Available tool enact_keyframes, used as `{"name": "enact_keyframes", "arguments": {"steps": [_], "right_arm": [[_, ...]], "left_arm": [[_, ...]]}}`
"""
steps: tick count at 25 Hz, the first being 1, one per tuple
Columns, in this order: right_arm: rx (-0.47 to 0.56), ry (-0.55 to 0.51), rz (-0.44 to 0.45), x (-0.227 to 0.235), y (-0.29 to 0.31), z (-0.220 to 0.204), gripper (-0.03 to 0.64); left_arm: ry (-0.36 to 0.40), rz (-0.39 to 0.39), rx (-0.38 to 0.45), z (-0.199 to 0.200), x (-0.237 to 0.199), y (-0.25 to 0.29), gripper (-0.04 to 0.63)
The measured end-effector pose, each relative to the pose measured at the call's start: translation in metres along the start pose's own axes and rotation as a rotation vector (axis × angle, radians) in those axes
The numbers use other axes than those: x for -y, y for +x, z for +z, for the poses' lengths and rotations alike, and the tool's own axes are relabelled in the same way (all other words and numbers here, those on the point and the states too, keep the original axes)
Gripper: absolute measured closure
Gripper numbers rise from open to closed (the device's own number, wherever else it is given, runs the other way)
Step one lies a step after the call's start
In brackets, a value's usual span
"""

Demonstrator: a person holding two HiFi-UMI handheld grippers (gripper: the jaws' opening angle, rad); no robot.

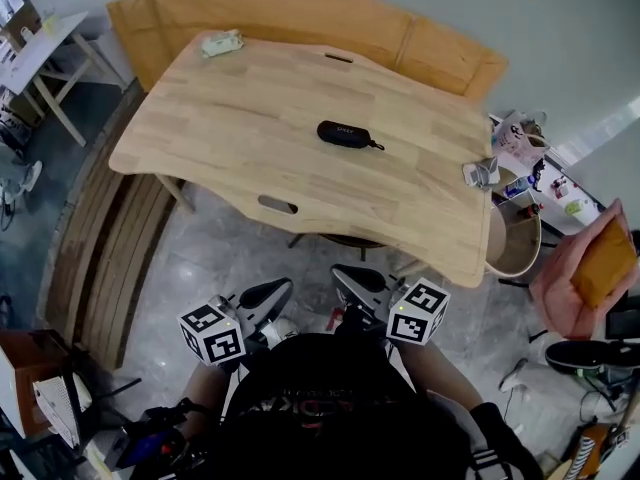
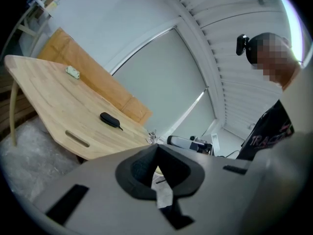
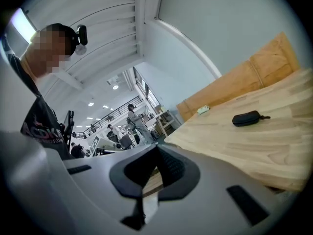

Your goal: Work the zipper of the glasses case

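A black glasses case (image 1: 344, 134) lies near the middle of the wooden table (image 1: 240, 118), its zipper pull pointing right. It also shows as a small dark oval in the left gripper view (image 2: 109, 119) and in the right gripper view (image 3: 247, 118). My left gripper (image 1: 278, 289) and my right gripper (image 1: 347, 276) are both held close to my body, below the table's near edge and well short of the case. Both are shut with nothing between the jaws. The jaw tips meet in each gripper view, left (image 2: 157, 147) and right (image 3: 156, 147).
A small pale-green object (image 1: 221, 43) lies at the table's far left corner. A small clip-like item (image 1: 480, 173) sits at the right edge. A wooden bench back (image 1: 300, 13) runs behind the table. A chair (image 1: 515, 238) and clutter stand at the right.
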State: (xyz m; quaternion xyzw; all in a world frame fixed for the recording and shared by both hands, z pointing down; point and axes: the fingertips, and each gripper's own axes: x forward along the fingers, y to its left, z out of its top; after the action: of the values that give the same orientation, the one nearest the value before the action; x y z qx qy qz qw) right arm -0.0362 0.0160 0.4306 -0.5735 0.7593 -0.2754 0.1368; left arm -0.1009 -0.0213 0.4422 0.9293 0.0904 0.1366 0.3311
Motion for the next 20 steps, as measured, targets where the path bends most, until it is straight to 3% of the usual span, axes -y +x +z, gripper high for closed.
{"name": "enact_keyframes", "arguments": {"steps": [20], "right_arm": [[-0.102,-0.047,0.012,0.169,-0.019,0.078,0.593]], "left_arm": [[-0.073,0.204,0.100,0.027,-0.011,0.089,0.584]]}}
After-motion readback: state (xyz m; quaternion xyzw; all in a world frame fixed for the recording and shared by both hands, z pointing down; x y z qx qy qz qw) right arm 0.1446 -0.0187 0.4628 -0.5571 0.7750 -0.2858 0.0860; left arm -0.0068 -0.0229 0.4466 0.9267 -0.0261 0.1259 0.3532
